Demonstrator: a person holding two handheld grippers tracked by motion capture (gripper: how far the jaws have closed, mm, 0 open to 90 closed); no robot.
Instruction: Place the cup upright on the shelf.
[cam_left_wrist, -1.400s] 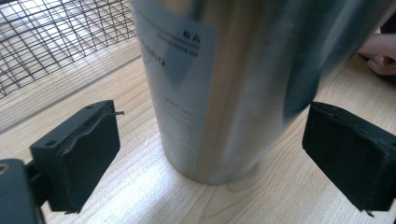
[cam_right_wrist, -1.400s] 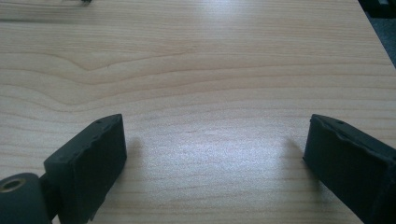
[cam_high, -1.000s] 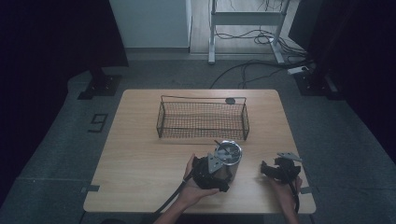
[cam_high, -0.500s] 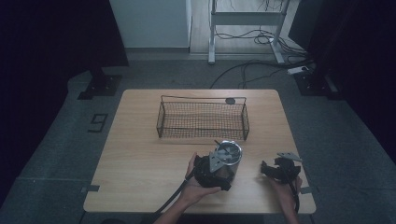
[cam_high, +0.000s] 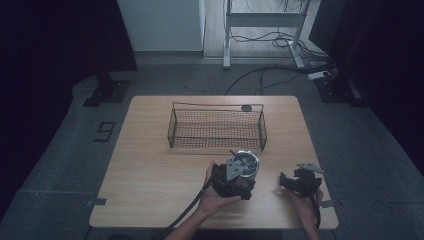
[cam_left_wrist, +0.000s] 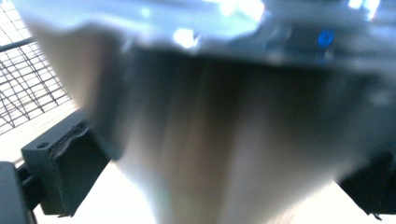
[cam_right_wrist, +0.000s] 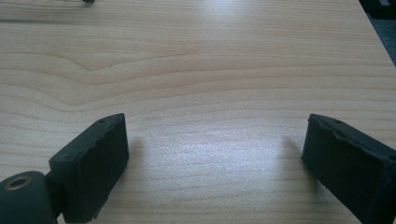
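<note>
Here, a shiny metal cup (cam_high: 245, 166) stands upright on the wooden bench (cam_high: 150, 170), seated between the fingers of the left gripper (cam_high: 235, 180), which the person's left hand (cam_high: 215, 197) holds from behind. In the left gripper view the cup (cam_left_wrist: 224, 130) is a blurred, brushed-steel wall with a bright rim at top; one black finger (cam_left_wrist: 65, 168) presses beside its left flank and the other sits at its right, so the fingers look clamped on it. From above, the cup's round mouth is open and silvery, with something dark and thin inside that I cannot make out. Just beyond the cup lies a black wire basket (cam_high: 217, 127). The right gripper (cam_high: 298, 182) rests well to the cup's right, its fingers (cam_right_wrist: 93, 163) spread wide over bare bench.
</note>
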